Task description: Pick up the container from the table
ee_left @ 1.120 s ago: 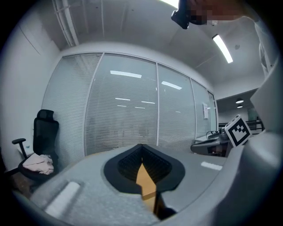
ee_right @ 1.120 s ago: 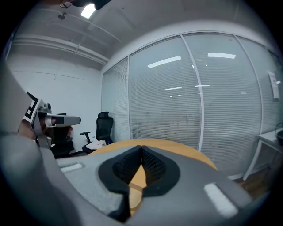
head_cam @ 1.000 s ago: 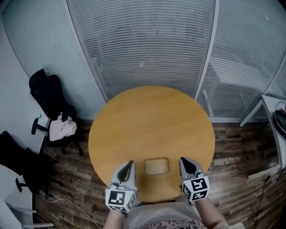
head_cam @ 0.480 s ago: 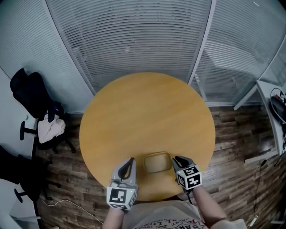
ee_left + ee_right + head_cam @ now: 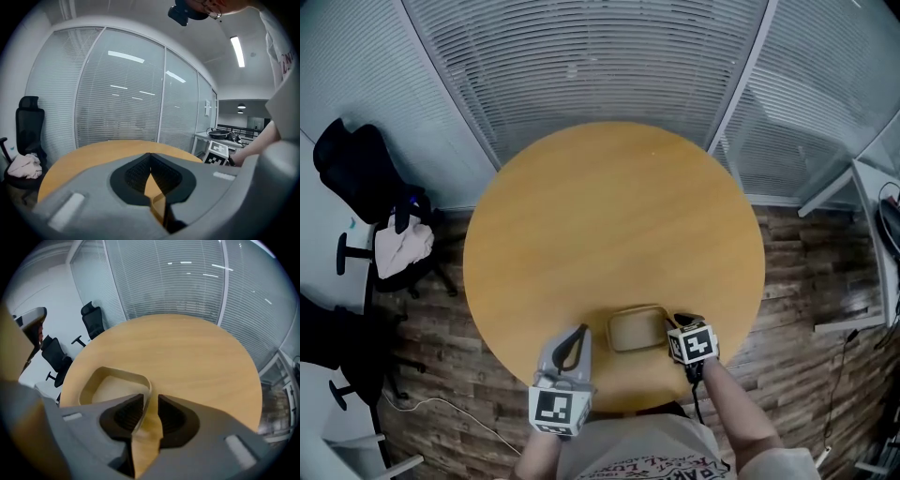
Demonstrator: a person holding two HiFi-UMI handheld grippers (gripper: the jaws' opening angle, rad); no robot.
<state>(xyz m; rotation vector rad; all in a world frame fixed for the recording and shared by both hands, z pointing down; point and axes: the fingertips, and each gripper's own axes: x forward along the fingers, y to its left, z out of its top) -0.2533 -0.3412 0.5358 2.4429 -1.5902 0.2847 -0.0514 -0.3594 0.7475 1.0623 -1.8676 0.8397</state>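
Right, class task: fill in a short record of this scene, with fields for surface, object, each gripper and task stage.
surface: round wooden table
object: shallow tan container, near the table's near edge
right: right gripper, jaws apart, straddling the container's right-hand rim
left: left gripper, jaws together, nothing between them, left of the container
stage: container on the table, grip not yet closed

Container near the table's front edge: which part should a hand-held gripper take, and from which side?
Take the container by its thin right-hand wall, coming from the right with one jaw inside and one outside. It is shallow, open-topped and flat on the table, so only the upright rim can be pinched. The right hand-held gripper straddles that wall, jaws apart.
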